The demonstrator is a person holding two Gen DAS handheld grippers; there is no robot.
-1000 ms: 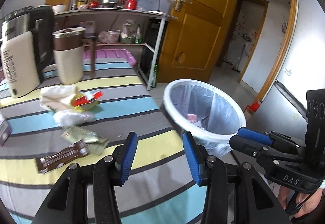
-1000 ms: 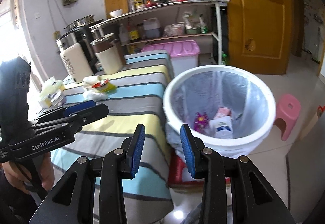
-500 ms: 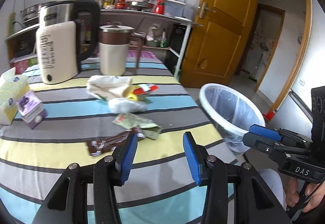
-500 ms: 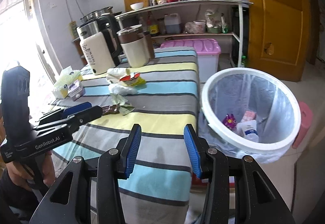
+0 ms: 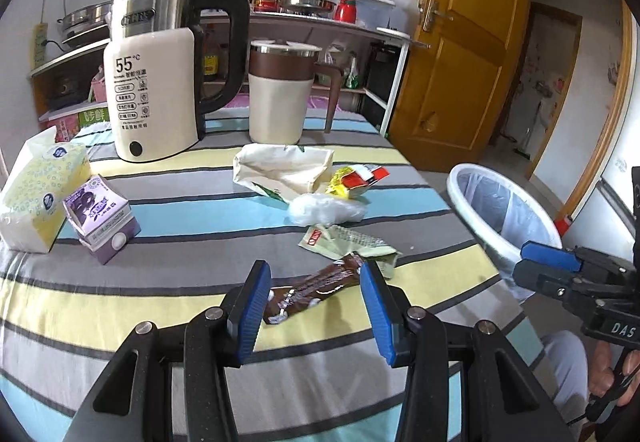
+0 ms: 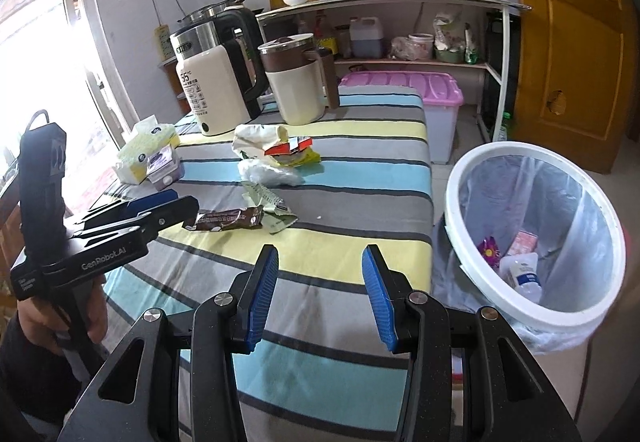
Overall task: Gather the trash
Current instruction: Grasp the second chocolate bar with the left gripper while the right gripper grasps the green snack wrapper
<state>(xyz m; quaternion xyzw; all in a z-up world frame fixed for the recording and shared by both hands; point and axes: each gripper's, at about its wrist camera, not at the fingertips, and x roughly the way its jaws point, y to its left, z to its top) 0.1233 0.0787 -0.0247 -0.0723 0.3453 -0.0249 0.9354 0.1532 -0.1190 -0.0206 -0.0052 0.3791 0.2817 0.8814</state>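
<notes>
Brown wrapper (image 5: 316, 290) lay flat on the striped tablecloth (image 5: 160, 209), near its front edge, one end touching a pale green wrapper (image 5: 344, 244). Looked light, thin, crinkly foil, probably slippery; likely best pinched across its narrow width near the middle, pads low to the cloth. Left gripper (image 5: 316, 306) hovered over it, jaws parted wide, nothing held. Right gripper (image 6: 320, 294) likewise open and empty, above the cloth edge. Beyond: clear plastic wad (image 5: 326, 207), red-yellow packet (image 5: 354, 179). Lined bin (image 6: 532, 238) beside the table.
</notes>
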